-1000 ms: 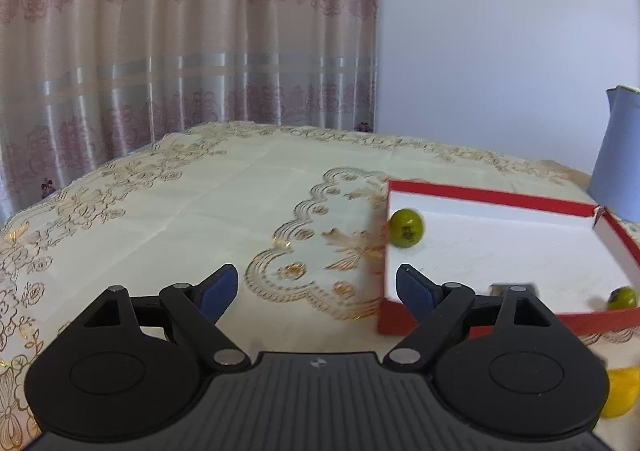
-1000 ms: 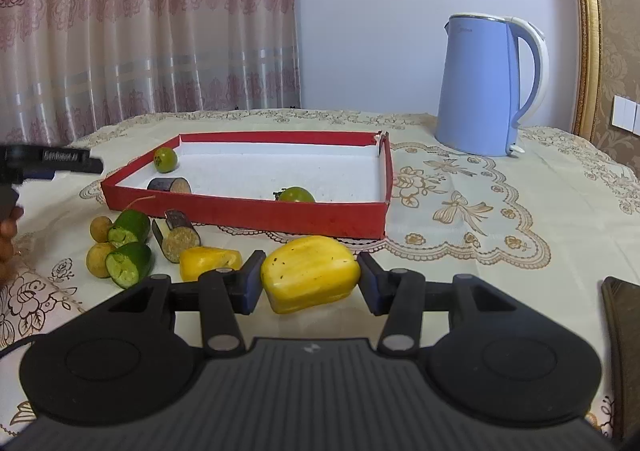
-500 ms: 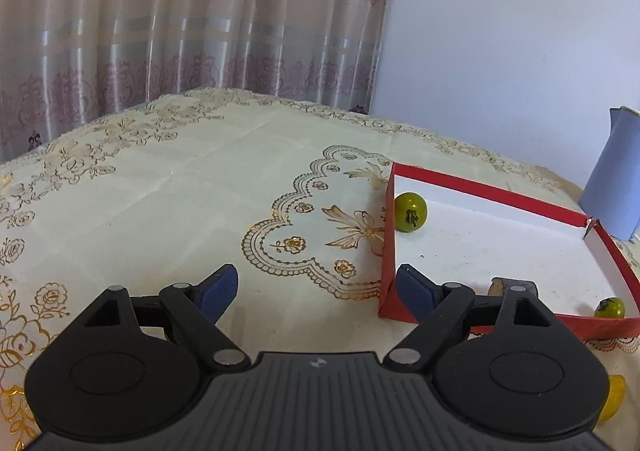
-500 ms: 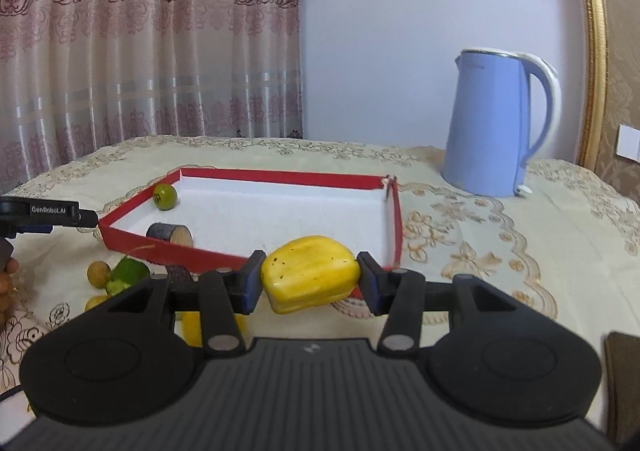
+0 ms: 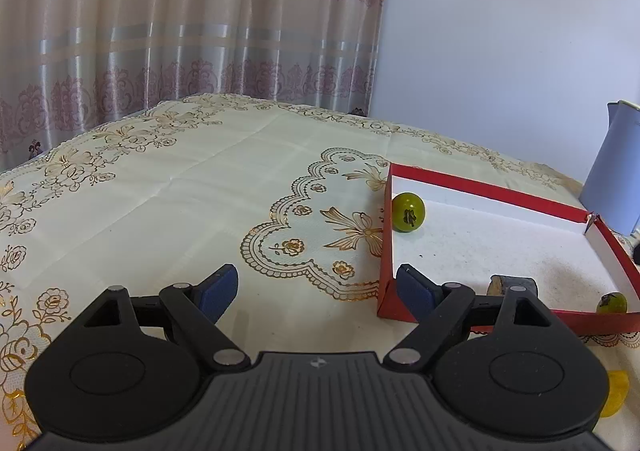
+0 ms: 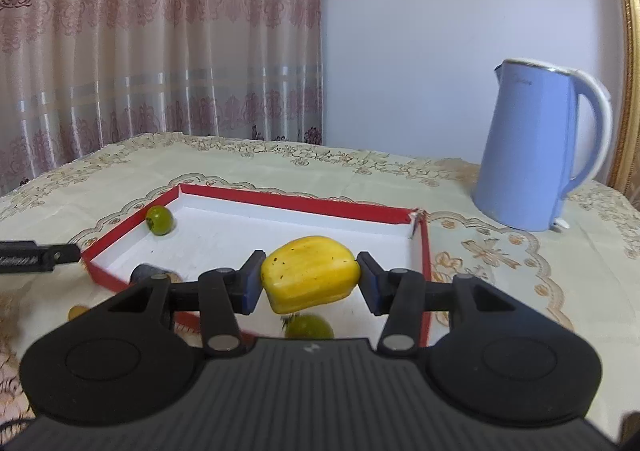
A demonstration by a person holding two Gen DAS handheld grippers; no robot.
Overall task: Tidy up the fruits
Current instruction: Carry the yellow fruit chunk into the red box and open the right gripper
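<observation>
The yellow fruit point(image 6: 310, 273) is sitting clamped between the jaws of the right gripper point(image 6: 310, 279), held up in the air over the near part of the red tray point(image 6: 304, 204), so it's not down on the white floor of the tray yet. The left gripper point(image 5: 316, 289) is hanging around by the tray's corner with its jaws wide open and nothing in them, one blue pad over the bench point(image 5: 180, 191) cloth and the other just at the tray's wall. Inside the tray there's already a small green fruit point(image 6: 159, 219) tucked in the far corner, a dark stubby piece point(image 6: 146, 274) near the front wall, and another green fruit point(image 6: 309, 327) pretty much right under the yellow one. That last bit is probably the thing to watch: if the person lets go straight down from here, the yellow fruit is likely landing on that green one, rolling off it or knocking it around. It's a rounded, smooth-looking thing too, so a drop from this height could bounce it over the low wall. The blue kettle point(image 6: 536, 151) is standing well off to the side, so no worries there.
</observation>
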